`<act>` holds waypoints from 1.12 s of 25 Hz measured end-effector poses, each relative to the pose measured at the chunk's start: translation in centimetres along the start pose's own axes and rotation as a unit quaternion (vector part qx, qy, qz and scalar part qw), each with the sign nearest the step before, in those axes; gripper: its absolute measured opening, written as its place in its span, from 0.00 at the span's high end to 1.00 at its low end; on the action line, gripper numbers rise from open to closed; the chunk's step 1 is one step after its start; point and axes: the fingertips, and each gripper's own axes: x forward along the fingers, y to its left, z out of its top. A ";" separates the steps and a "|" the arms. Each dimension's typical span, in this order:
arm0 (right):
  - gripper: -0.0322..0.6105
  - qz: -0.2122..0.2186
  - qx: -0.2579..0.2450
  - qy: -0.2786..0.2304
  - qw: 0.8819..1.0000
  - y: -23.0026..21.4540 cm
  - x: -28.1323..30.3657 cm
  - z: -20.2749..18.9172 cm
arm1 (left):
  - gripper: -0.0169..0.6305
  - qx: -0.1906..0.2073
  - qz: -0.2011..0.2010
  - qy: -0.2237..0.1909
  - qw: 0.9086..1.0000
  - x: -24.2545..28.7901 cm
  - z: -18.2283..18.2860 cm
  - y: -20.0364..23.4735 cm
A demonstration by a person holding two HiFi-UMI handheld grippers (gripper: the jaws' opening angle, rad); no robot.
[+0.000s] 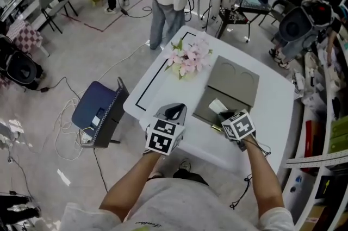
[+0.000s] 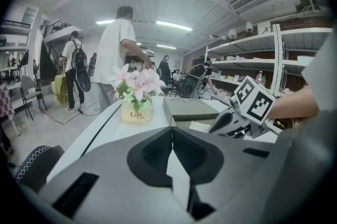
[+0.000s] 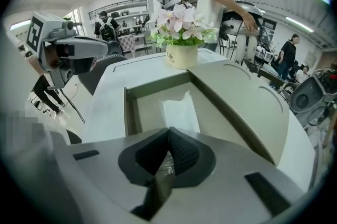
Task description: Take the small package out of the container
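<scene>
**Right gripper [image 3: 169, 137] pinches package [image 3: 179, 107] in container [image 3: 131, 112]**

A white table [image 1: 272, 116] lies under both grippers. The open container is just ahead of the right gripper, with its lid [image 3: 237, 96] to the right and flowers [image 3: 181, 25] beyond. The jaws nip the package's near edge. The left gripper [image 2: 172, 136] is off to the left, pressed together and empty.

The container [image 1: 202, 110] is open on top; your right hand-held gripper [image 1: 224, 116], clamped on the small package [image 1: 217, 106], sits at its lower edge. Its lid [image 1: 235, 80] spreads to the upper right, and the flower pot [image 1: 187, 58] stands near the upper left. Bare counter [image 1: 155, 88] runs left of it.
</scene>
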 end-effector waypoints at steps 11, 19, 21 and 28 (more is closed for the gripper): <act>0.94 -0.056 0.077 -0.097 0.991 0.3 -6.3 1.3 | 0.97 0.021 -0.030 -0.015 0.999 -1.5 1.5 -1.6; 0.94 -0.098 0.135 -0.172 0.971 2.2 -11.2 1.3 | 0.97 0.042 -0.062 -0.023 0.997 -2.3 2.1 -2.9; 0.94 -0.110 0.150 -0.191 0.964 2.6 -12.5 1.2 | 0.97 0.047 -0.070 -0.024 0.996 -2.5 2.2 -3.3; 0.94 -0.156 0.192 -0.260 0.933 4.9 -16.9 0.7 | 0.97 0.067 -0.098 -0.026 0.993 -3.5 2.2 -4.6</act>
